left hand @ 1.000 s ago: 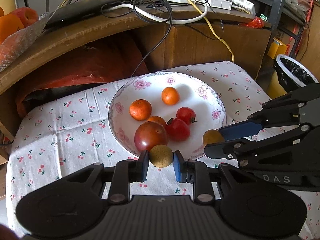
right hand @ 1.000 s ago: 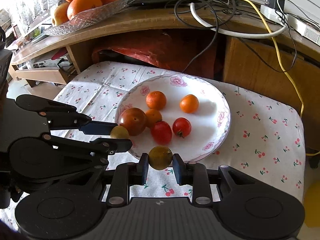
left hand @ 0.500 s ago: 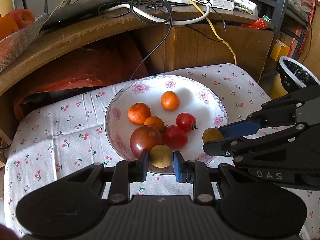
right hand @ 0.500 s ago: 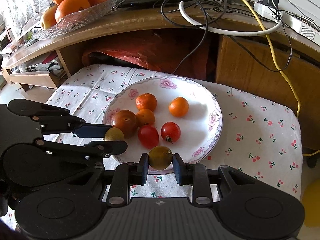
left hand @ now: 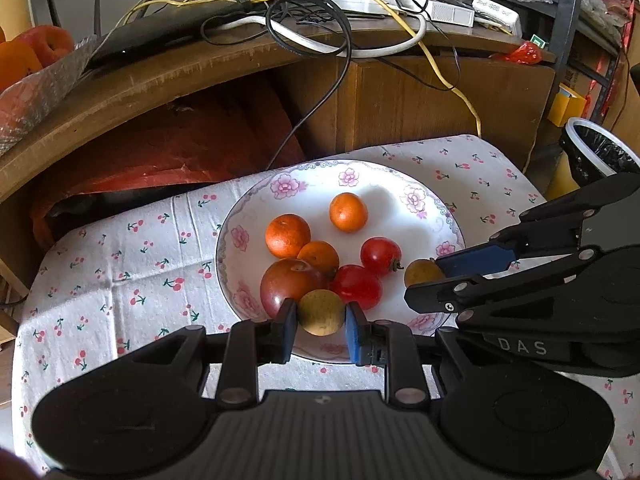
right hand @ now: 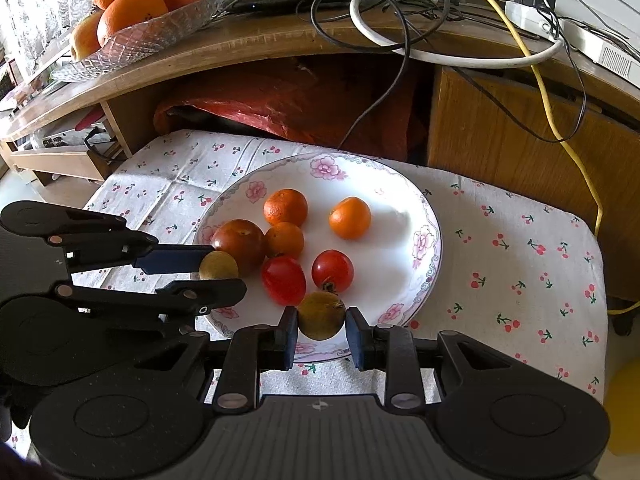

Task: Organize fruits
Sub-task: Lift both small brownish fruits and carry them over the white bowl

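Both grippers have been carried forward over the near rim of the floral plate (left hand: 448, 216) since the earlier frames, where their fruits hung over the cloth short of it. The left gripper (left hand: 321, 322) is clamped on a small yellow-brown fruit (left hand: 321, 312), which is now seen just in front of the large dark-red tomato (left hand: 290, 284), above the plate's near-left part. The right gripper (right hand: 322, 326) is likewise closed on a second yellow-brown fruit (right hand: 322, 315), held above the near edge, just short of the two red cherry tomatoes (right hand: 308, 274). Three small oranges (right hand: 286, 208) are noted farther back on the plate. The relation governing release is judged as follows: bare white plate lies forward and to the right, past the cherry tomatoes, and the right gripper is the nearer to it; the left gripper's path forward is blocked by the dark-red tomato. Whether either fruit touches the plate cannot be told. The fruits are round, so rolling on release is considered likely.
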Motion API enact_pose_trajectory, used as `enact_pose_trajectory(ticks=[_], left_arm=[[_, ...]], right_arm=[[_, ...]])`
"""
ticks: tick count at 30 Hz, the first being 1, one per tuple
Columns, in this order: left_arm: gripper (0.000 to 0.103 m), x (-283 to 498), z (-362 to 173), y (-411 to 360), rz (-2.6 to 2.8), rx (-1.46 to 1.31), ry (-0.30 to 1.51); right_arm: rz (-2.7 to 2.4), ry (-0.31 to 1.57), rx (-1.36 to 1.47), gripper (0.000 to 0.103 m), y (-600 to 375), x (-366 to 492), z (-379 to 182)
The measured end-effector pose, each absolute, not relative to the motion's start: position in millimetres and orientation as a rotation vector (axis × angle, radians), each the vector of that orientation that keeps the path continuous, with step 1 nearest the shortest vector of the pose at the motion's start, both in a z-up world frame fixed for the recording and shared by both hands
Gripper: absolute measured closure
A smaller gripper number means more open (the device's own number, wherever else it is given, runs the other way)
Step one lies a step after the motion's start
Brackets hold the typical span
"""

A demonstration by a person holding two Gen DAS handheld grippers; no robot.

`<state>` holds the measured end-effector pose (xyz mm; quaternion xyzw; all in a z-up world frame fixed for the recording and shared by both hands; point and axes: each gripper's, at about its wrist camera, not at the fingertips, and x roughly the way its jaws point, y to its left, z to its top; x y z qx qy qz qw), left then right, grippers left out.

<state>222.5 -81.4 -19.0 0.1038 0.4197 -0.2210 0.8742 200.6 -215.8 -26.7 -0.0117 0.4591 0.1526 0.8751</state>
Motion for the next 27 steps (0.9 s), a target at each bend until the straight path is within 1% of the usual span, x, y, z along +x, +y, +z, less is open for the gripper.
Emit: enact_pose_trajectory(ticks=[27], left_arm=[[0.070,217.0,-20.5,-86.9,-0.448,0.275,0.852]], right_arm=[[0.313,0.942,-0.046,0.078,-214.1,200.0,-27.1]])
